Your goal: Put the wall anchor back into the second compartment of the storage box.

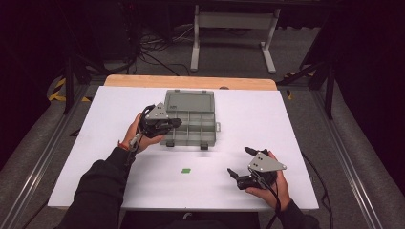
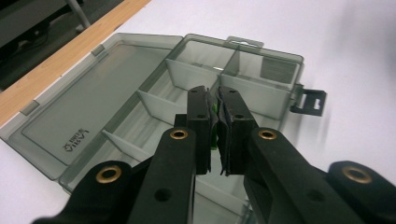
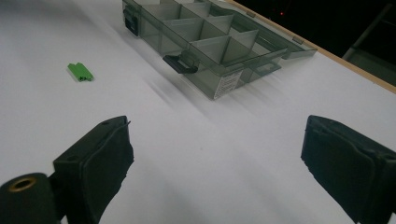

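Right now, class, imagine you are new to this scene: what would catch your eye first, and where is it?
First, the open grey compartment box at the middle of the white table, lid laid flat behind it. Next, the left gripper above its compartments, jaws shut on a small green piece. Last, another green piece lying alone on the table's near side, left of the open right gripper.

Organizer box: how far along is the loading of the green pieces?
Done: the organizer box lies open with its lid flat. In hand: the left gripper is shut on a green piece above the compartments, not yet dropped. Left: the second green piece lies on the table; the right gripper is open, empty.
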A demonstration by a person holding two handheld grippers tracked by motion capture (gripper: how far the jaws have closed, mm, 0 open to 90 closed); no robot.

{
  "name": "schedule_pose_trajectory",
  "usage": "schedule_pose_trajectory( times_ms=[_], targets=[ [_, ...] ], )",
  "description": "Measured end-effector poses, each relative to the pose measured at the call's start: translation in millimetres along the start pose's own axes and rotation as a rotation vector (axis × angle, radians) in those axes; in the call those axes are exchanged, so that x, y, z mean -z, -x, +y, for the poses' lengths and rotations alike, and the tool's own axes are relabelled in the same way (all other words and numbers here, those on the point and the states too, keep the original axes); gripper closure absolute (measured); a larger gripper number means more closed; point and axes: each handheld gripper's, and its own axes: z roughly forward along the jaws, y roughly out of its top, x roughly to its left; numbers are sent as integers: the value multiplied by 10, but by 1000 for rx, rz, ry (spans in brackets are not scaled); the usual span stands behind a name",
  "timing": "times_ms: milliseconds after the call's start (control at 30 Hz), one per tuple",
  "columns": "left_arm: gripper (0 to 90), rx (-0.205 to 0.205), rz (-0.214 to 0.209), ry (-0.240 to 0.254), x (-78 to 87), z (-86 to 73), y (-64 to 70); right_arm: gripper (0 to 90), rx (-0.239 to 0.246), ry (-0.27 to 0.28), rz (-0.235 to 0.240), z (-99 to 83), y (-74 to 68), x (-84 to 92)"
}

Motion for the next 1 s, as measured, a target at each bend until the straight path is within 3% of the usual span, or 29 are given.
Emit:
schedule_pose_trajectory(
  times_ms=[1000],
  targets=[
    [847, 70, 42, -67, -424, 79, -372, 89, -9, 6, -12, -11, 14, 14]
  ],
)
